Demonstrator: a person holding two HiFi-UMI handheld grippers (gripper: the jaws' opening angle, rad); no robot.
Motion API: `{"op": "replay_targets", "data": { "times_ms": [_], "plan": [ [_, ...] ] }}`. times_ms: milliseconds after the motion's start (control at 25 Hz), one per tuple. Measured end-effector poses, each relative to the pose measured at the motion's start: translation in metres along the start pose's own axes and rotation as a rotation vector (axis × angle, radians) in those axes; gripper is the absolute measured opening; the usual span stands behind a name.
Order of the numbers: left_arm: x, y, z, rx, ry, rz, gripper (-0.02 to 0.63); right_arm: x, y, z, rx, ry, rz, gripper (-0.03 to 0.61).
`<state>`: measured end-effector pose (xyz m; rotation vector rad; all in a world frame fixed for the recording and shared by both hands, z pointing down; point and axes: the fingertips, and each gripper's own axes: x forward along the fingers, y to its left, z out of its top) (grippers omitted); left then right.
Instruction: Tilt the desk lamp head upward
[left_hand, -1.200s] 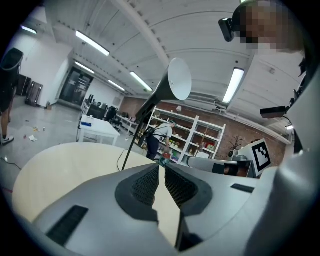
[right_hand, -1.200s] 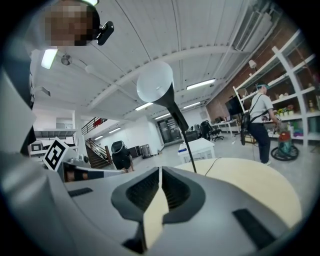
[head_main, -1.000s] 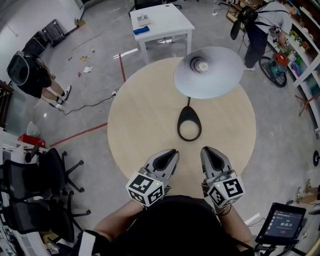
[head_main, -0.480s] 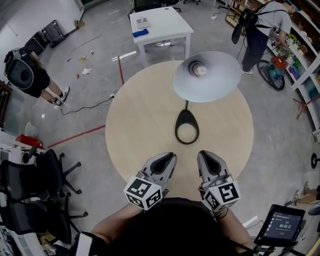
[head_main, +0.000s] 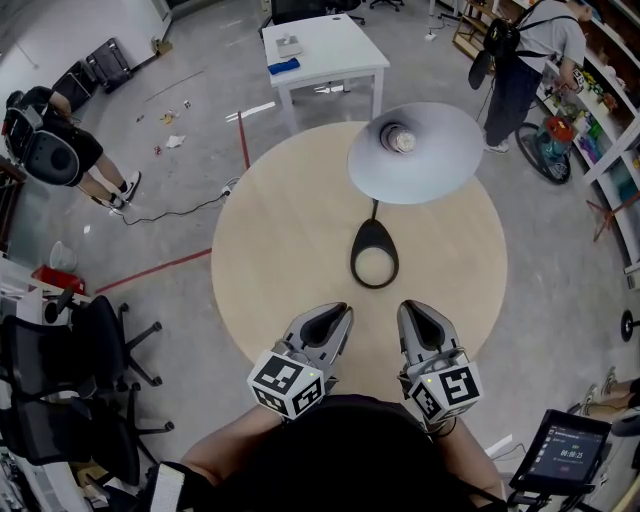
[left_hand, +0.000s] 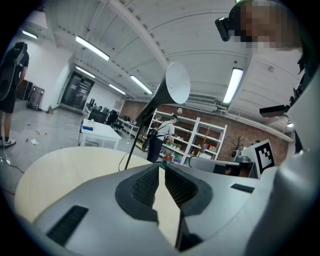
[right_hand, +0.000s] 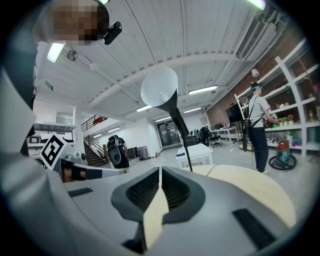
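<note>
A desk lamp stands on the round wooden table. Its wide grey head faces up toward the camera with the bulb showing, above a black loop base. My left gripper and right gripper hover side by side at the table's near edge, short of the base and touching nothing. In the left gripper view the jaws stand almost together with nothing between them, and the lamp head rises ahead. In the right gripper view the jaws are shut and empty, with the lamp head ahead.
A white square table stands beyond the round one. Black office chairs crowd the left. A tablet on a stand is at the lower right. One person stands far left, another by shelves at the right.
Neither the lamp nor the grippers have moved. Only the person at the far left has shifted a little.
</note>
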<state>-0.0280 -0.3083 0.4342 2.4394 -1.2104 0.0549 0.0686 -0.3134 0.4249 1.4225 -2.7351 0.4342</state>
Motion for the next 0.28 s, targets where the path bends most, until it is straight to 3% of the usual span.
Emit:
{"op": "replay_targets", "data": {
  "times_ms": [280],
  "plan": [
    [0.0037, 0.0011, -0.003, -0.011, 0.01, -0.003, 0.041, 0.0031, -0.0032, 0.0019, -0.001, 0.007, -0.002, 0.015]
  ]
}}
